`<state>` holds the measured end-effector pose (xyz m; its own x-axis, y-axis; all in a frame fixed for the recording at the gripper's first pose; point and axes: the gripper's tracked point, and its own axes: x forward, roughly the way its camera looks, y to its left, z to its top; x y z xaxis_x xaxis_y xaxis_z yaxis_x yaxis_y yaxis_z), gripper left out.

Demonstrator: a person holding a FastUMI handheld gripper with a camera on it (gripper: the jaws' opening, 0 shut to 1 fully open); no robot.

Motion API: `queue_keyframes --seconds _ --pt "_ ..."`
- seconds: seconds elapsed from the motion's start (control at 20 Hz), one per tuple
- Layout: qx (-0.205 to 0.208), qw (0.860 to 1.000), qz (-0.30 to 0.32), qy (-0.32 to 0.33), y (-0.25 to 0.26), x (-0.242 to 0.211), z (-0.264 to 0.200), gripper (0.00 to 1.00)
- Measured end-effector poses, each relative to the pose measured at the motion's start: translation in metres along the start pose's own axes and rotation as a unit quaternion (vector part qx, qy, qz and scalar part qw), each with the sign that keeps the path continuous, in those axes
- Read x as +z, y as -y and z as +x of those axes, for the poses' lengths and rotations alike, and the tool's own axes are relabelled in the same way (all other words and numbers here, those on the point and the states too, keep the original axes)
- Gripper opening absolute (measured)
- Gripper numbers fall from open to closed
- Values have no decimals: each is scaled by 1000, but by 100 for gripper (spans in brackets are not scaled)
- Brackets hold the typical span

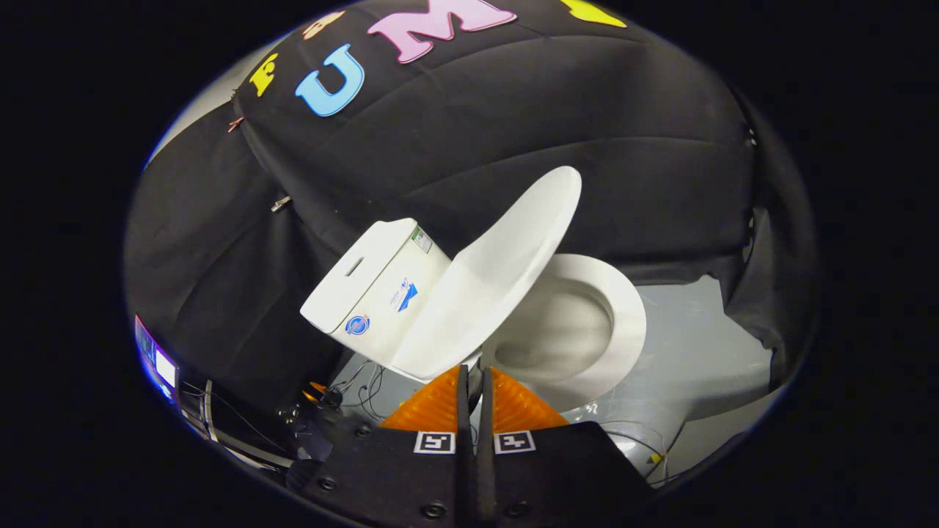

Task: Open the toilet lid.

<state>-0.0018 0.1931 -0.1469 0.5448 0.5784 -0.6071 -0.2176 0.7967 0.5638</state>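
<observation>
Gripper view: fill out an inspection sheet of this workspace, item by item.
Surface: grey floor under the toilet.
Job's things: toilet lid raised, tilted toward the tank; seat down, bowl exposed.
Clutter: nothing seen.
Grippers: gripper with orange fingers nearly together, tips just below the lid's lower edge; grip not confirmable.
Cables: thin wires on the floor beside the tank.
Surroundings: black cloth wall; lit screen off beside the fingers.

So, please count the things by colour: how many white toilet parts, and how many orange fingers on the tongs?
White: 4 (raised plastic lid, oval seat ring, boxy ceramic tank, bowl)
Orange: 2 (ribbed fingers of the tongs, closed together just below the lid's edge)
Total: 6
</observation>
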Motion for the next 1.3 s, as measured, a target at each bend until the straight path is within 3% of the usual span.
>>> queue_keyframes --seconds 0.6,0.8,1.3 --pt "-51 988 -139 44 -90 50 1 5" --pt "-43 979 -190 63 -134 70 5 5" --pt "17 968 -233 94 -232 93 31 5"
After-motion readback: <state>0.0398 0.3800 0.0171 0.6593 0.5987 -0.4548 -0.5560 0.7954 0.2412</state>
